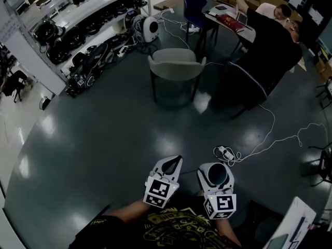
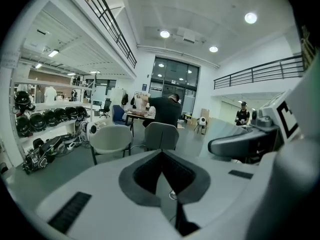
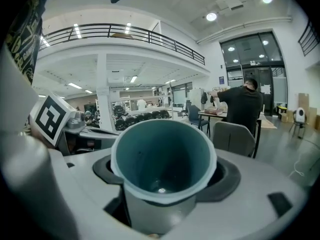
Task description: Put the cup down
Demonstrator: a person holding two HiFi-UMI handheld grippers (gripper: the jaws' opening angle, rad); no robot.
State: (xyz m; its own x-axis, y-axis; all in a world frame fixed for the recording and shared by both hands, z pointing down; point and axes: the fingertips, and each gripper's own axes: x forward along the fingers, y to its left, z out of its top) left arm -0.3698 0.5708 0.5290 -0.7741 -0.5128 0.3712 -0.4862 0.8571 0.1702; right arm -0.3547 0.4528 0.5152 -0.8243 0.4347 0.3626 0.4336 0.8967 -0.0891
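Holding a cup [image 1: 218, 174] in the air over a dark, shiny floor [image 1: 104, 139], a person stands with a gripper in each hand, seen from above. Both grippers sit at about 6 o'clock in the head view, side by side and slightly apart.

The right gripper [image 1: 215, 183] is clamped on the cup. Its own view shows the jaws set wide around the cup's lower body, with the open mouth facing the camera. The cup is teal inside with a pale rim, looks empty, and tilts forward and slightly down. The left gripper [image 1: 174, 165] has its jaws together with nothing between them, just to the 9 o'clock side of the cup.

The task appears to be at the carrying stage: the cup is gripped, lifted and not yet set on anything. No table or shelf lies directly under it, only bare floor. The next move seems to call for bringing the cup over a resting surface, lowering it until its base is supported and upright, and only then letting the jaws part.

Other things lie well apart from the grippers. A grey chair [image 1: 176, 69] stands at 12 o'clock. A person in dark clothes [image 1: 270, 51] leans over a desk [image 1: 233, 22] at 1 o'clock. Shelves of dark gear [image 1: 88, 25] run along 10 to 11 o'clock. A white cable [image 1: 259, 144] trails across the floor at 3 o'clock, its coiled end near the right gripper.
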